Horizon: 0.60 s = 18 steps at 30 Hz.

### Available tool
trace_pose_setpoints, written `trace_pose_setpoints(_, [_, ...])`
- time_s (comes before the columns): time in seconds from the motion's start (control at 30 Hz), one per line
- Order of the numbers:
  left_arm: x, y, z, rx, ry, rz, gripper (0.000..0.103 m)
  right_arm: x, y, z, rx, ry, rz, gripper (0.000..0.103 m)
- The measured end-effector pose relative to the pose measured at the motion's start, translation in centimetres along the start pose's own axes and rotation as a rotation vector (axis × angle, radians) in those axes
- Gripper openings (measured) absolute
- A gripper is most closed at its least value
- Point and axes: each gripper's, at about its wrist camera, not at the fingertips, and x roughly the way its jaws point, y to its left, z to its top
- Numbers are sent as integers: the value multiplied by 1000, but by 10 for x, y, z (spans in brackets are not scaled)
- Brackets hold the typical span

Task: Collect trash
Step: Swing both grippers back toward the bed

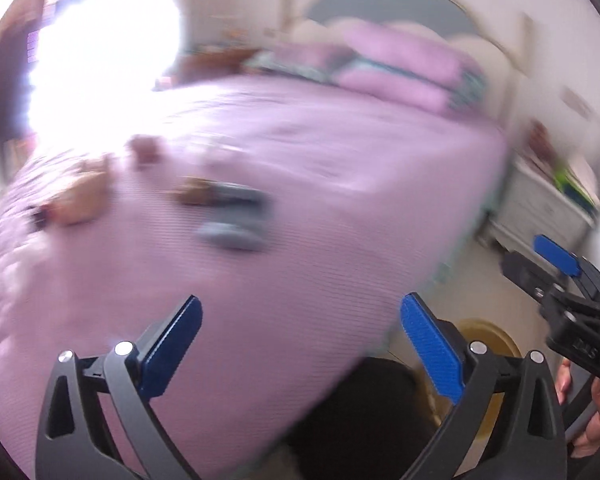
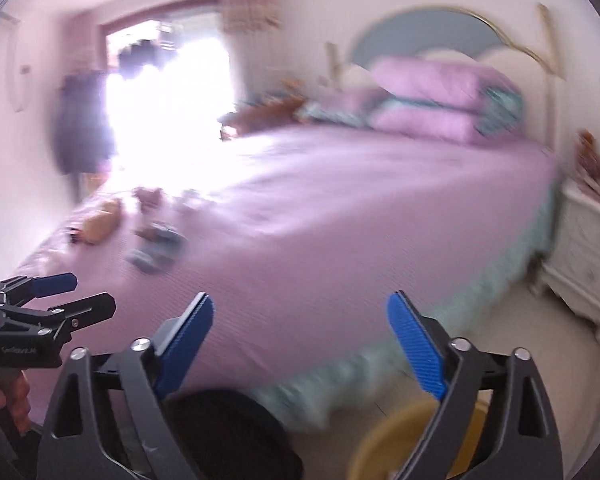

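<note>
Pink bed (image 1: 300, 184) carries scattered scraps (image 1: 80, 196) near its far corner, well ahead; left gripper (image 1: 300, 348) and right gripper (image 2: 300, 340) both gape empty, ready to reach them.

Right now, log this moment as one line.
left gripper open, empty | right gripper open, empty | blurred brown and grey items on pink bedspread

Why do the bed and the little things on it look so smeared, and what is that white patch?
Left wrist view: the bed and items are motion-blurred, while the hand-held gripper stays sharp. Right wrist view: same smear, and the window glares white; the fisheye lens bends the edges.
</note>
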Motion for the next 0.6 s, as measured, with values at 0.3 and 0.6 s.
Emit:
trace_pose_setpoints(0.3, [-53, 109, 4, -173, -120, 257, 99, 19, 102, 36, -139, -56, 235, 95])
trace_pose_setpoints(0.6, [-59, 183, -18, -338, -120, 334, 99, 44, 156, 37, -193, -9, 334, 95])
